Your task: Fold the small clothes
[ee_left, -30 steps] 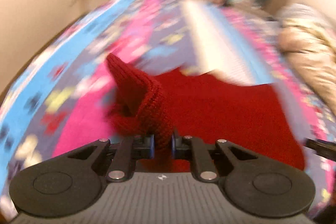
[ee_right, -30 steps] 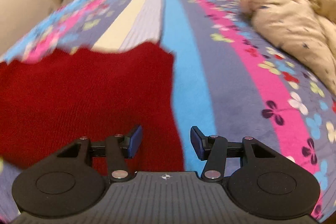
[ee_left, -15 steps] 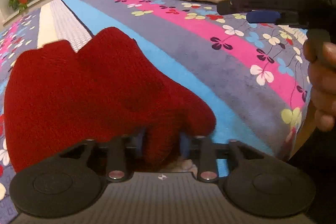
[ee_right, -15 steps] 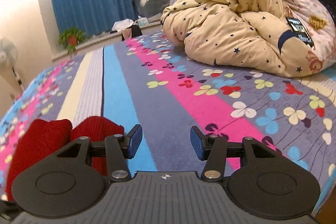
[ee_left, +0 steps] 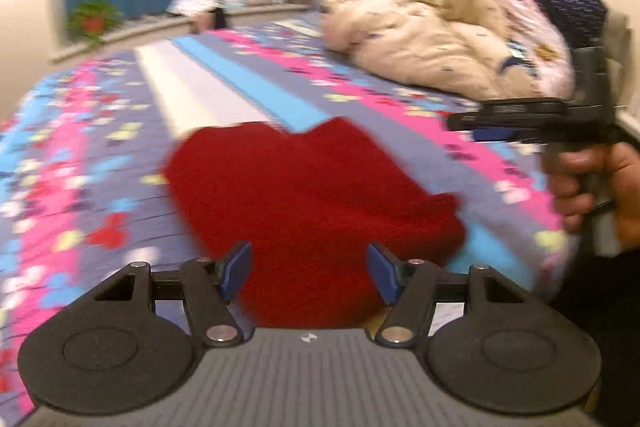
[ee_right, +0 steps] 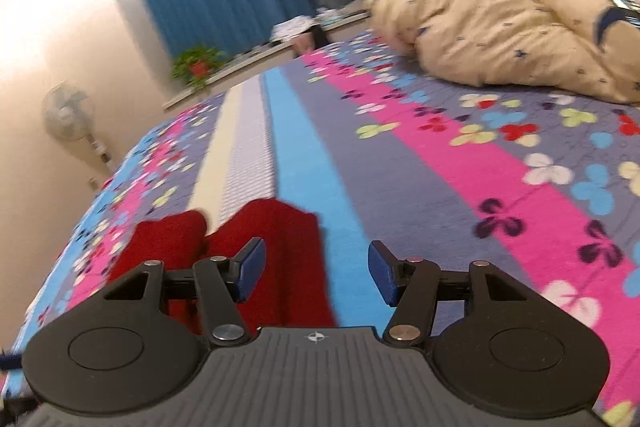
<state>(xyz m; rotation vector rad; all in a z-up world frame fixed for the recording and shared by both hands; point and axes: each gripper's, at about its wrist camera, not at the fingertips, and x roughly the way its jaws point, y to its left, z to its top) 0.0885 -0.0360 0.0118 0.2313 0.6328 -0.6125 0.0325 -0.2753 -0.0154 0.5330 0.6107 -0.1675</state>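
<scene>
on floral bed (ee_left: 120, 163): red knit (ee_left: 304, 195) let go, left gripper (ee_left: 308, 273) just opened; right gripper (ee_right: 316, 273) widened, empty; near edge hidden.

Crumpled duvet (ee_right: 500, 39), potted plant (ee_right: 198, 65), fan (ee_right: 66, 113)

Red knit garment (ee_left: 304, 195) near edge hidden behind left hand-held gripper (ee_left: 308, 271), motion-blurred bedspread (ee_left: 100, 155)
</scene>
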